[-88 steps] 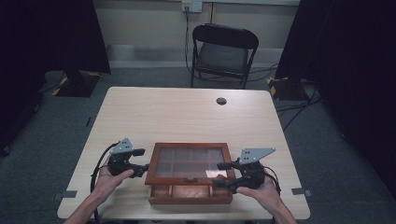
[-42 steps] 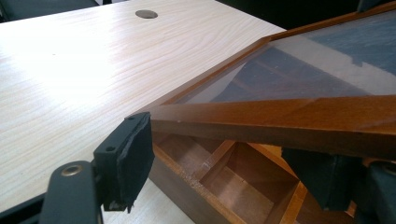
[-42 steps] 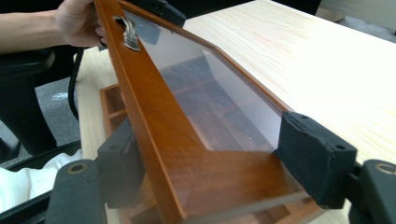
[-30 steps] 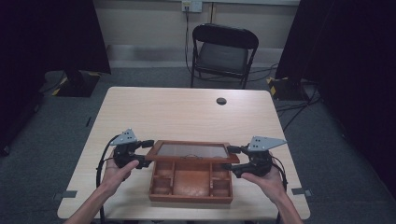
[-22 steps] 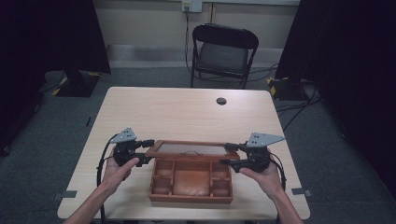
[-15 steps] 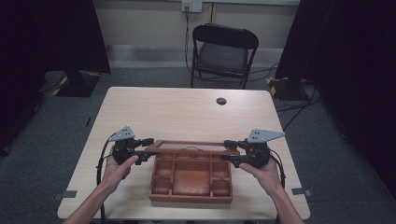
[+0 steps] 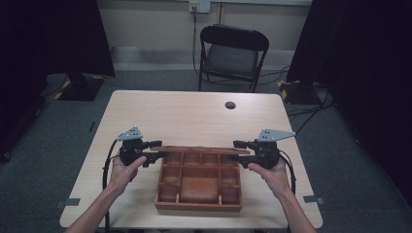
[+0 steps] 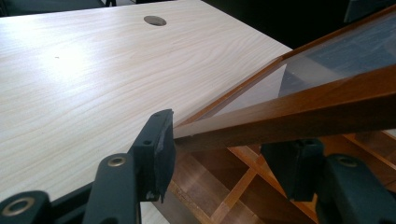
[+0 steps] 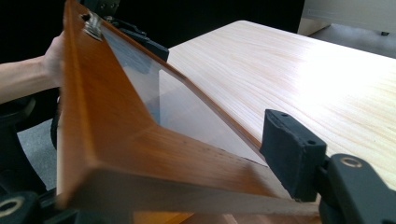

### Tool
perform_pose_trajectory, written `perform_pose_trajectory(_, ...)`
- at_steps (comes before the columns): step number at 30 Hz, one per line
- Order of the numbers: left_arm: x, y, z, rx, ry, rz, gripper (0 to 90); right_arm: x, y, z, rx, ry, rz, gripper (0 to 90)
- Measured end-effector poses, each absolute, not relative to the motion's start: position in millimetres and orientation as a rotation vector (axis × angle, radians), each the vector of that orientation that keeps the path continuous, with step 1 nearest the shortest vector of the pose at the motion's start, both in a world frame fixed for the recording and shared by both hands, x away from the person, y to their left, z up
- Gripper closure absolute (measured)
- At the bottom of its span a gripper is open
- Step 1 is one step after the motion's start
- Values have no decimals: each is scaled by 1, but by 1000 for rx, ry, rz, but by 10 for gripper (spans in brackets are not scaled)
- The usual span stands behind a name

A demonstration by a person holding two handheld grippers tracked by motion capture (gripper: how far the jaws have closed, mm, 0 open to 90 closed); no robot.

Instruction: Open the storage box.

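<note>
High view first: a wooden box [image 7: 199, 184] sits on the near middle part of the desk [image 7: 194, 111]. Its inside is cut into many small spaces. Its lid [image 7: 204, 149] is lifted up and stands along the far side of the box, so we see it almost edge-on.

The left hand-held gripper [image 7: 158, 150] is at the left end of the lid. The person's left hand [image 7: 124, 170] holds it. The right hand-held gripper [image 7: 238, 151] is at the right end of the lid, held by the right hand [image 7: 269, 172]. Each gripper has a grey plate on top and a black cable.

Left gripper view: the brown frame of the lid [image 8: 289, 109] runs between the two black jaws. One jaw touches the edge of the frame at its corner. The other jaw sits just under the frame. The jaws have just been closing and then opened a tiny bit. They are clamped on the lid. The lid has a glass pane [image 8: 327, 56]. The box's little spaces [image 8: 224, 182] show below.

Right gripper view: the lid [image 9: 121, 154] is tilted up, and its thick wooden corner sits between the jaws. One jaw pad [image 9: 292, 151] presses the frame's side. The other jaw is hidden under the wood. The jaws have just been opening a little, but they grip the lid. The left hand [image 9: 53, 53] shows far off.

A black chair [image 7: 233, 56] stands beyond the desk. A small dark round hole [image 7: 230, 105] is in the far part of the desk.
</note>
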State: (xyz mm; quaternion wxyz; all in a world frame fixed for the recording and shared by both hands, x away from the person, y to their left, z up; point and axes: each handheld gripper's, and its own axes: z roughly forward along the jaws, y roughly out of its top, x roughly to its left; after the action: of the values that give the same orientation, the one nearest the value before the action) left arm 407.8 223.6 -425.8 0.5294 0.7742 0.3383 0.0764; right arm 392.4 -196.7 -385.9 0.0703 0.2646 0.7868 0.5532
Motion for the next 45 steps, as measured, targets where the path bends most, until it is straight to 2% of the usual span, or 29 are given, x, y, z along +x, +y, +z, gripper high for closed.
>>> perform_pose_trajectory(3,409,224,-427,1849,806,180,433,394,-197,-387,807,2367,1657,406)
perform_pose_trajectory(5,411,222,-430,1885,816,211,477,397,-197,-388,813,2363,1660,427)
perform_pose_trajectory(9,415,224,-433,1852,835,172,461,398,-198,-388,808,2355,1672,463)
perform_pose_trajectory(14,419,218,-426,1892,805,209,431,401,-198,-387,798,2351,1664,482)
perform_pose_trajectory(24,427,206,-425,1944,790,232,457,405,-199,-386,810,2328,1679,485)
perform_pose_trajectory(45,440,210,-429,1888,809,208,511,431,-203,-402,917,2279,1676,512)
